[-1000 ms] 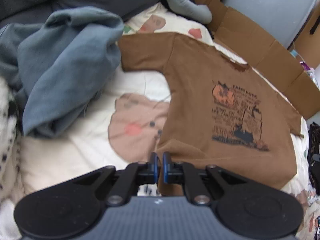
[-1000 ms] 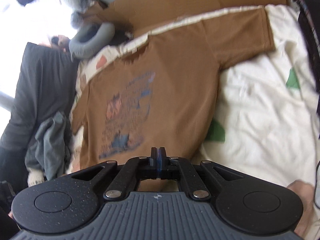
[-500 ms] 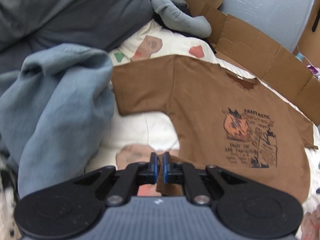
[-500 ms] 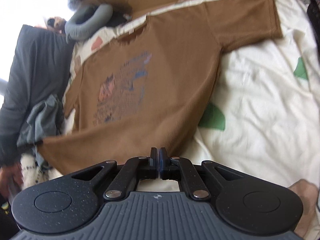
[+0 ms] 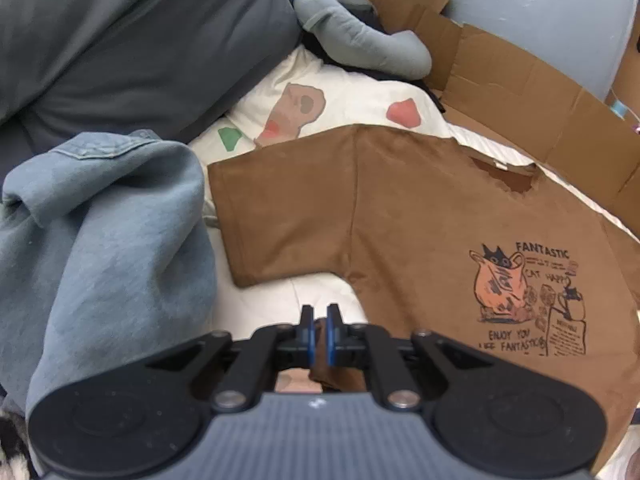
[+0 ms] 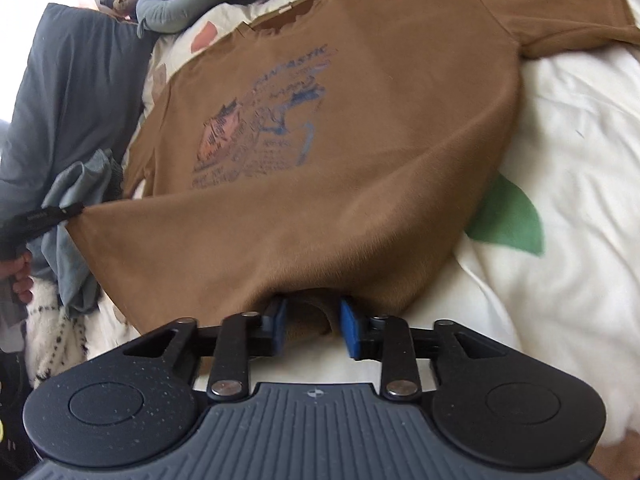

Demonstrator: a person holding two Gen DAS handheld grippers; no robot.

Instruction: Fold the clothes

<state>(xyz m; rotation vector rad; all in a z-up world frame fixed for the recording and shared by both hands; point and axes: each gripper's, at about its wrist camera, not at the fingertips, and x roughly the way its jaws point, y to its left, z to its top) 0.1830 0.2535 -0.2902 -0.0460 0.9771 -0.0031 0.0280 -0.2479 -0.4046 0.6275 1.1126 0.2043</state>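
Observation:
A brown T-shirt (image 5: 420,216) with a cat print lies face up on the patterned bedsheet (image 5: 352,92), collar toward the cardboard. My left gripper (image 5: 319,312) is shut on a corner of its bottom hem. The right wrist view shows that corner of the T-shirt (image 6: 360,140) pulled taut at the left by the left gripper (image 6: 40,218). My right gripper (image 6: 312,312) is at the hem's other end. Its jaws are opening, and a fold of hem lies loose between the blue pads (image 6: 350,328) without being pressed.
A crumpled blue-grey garment (image 5: 108,248) lies left of the shirt. Behind it sit a dark grey duvet (image 5: 140,40) and a grey neck pillow (image 5: 360,44). Flattened cardboard (image 5: 520,92) lines the far side. A person's hand (image 6: 20,276) holds the left gripper.
Both grippers have moved closer to the shirt's upper half and lower, carrying the hem. The right jaws, shut on the hem before, now stand apart.

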